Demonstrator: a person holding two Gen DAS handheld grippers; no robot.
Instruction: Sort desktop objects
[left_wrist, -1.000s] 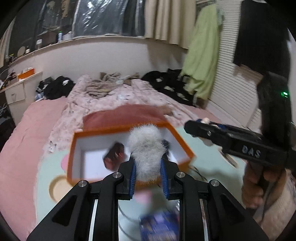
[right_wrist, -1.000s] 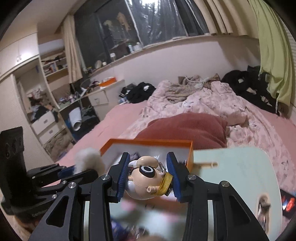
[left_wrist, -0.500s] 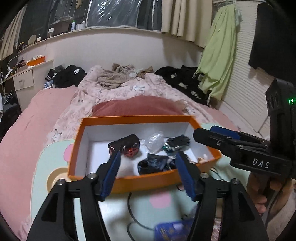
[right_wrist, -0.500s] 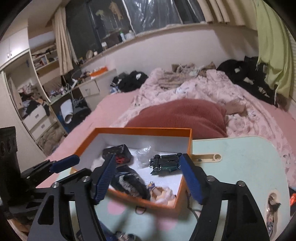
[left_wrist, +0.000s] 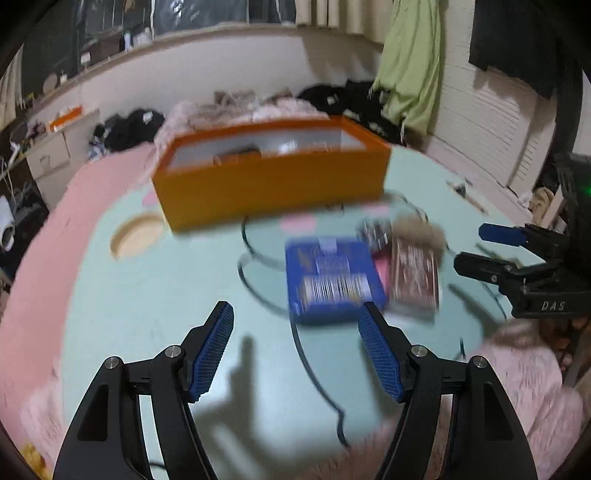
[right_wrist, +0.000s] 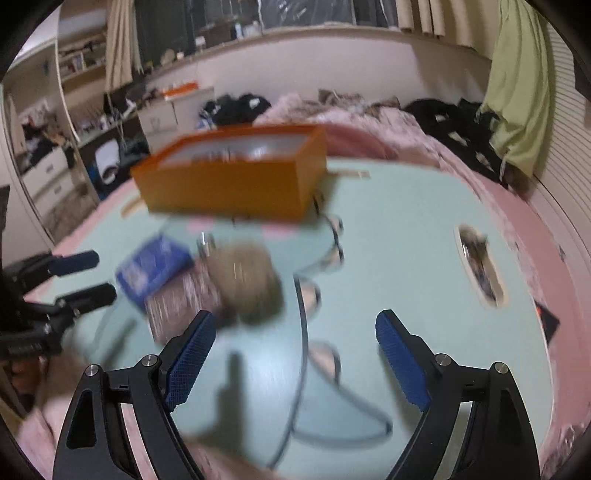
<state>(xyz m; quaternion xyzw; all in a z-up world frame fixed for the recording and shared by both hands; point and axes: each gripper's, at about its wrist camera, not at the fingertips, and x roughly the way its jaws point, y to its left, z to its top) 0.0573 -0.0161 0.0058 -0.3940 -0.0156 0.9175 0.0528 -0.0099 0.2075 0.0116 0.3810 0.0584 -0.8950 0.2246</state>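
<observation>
Both frames are smeared with motion blur, yet the layout reads clearly enough. The left gripper (left_wrist: 295, 321) hangs over the pale green surface (left_wrist: 147, 295) with its blue-padded fingers (left_wrist: 212, 350) spread apart and nothing between them; they have just been opening. The right gripper (right_wrist: 291, 332) is in the same condition — fingers (right_wrist: 402, 365) wide apart, empty, and lately opening further.

The orange box (left_wrist: 273, 184) stands at the far side of the surface, upright, its white inside holding several dark items too blurred to name. Nearer the grippers, a blue packet (left_wrist: 332, 277) lies flat with a barcode on its upper face. Just beside it on the right lies a brownish printed packet (left_wrist: 415, 275), and behind that a fuzzy grey-brown ball (right_wrist: 245, 284), seen best from the right wrist view. A dark cable (right_wrist: 303, 325) loops across the surface between these things and the fingers.

Beyond the surface is a bed with pink bedding (right_wrist: 369, 114) — clothes are heaped on it.
</observation>
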